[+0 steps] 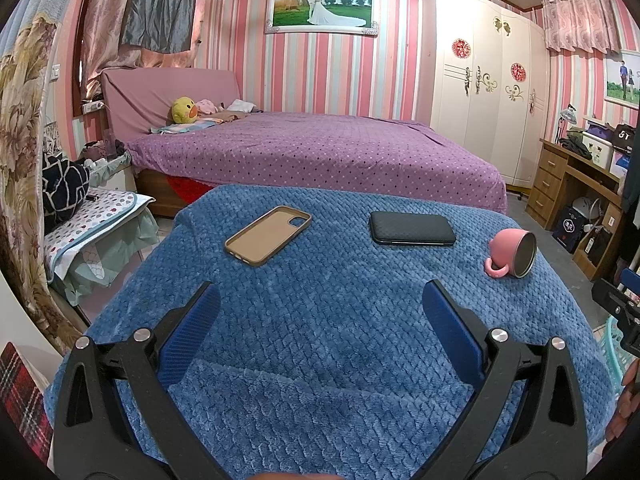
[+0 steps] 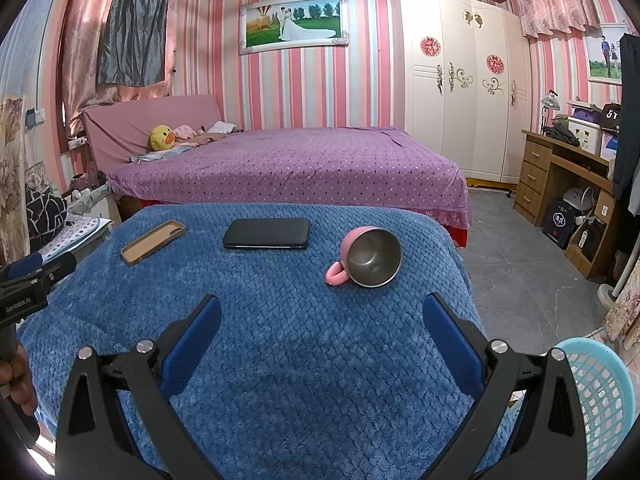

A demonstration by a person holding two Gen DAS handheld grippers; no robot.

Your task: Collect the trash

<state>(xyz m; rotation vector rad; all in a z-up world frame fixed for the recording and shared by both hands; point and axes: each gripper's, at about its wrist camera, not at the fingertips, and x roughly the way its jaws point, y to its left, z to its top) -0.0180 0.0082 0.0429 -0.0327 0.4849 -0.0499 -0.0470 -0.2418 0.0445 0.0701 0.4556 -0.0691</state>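
Observation:
A table under a blue fleece blanket (image 1: pixel 320 320) (image 2: pixel 280 320) holds three things. A tan phone case (image 1: pixel 268 235) (image 2: pixel 153 242) lies open side up at the far left. A black phone (image 1: pixel 412 228) (image 2: pixel 267 233) lies flat in the middle. A pink mug (image 1: pixel 513 253) (image 2: pixel 368 257) with a steel inside lies on its side at the right. A light blue plastic basket (image 2: pixel 600 408) stands on the floor to the right of the table. My left gripper (image 1: pixel 320 300) and my right gripper (image 2: pixel 322 312) are both open and empty, low over the near part of the blanket.
A bed with a purple dotted cover (image 1: pixel 320 152) stands behind the table. A white wardrobe (image 2: pixel 460 92) and a wooden desk (image 2: pixel 560 176) are at the right. A stool with cloths (image 1: pixel 92 220) stands at the left. Grey floor (image 2: pixel 520 264) lies right of the table.

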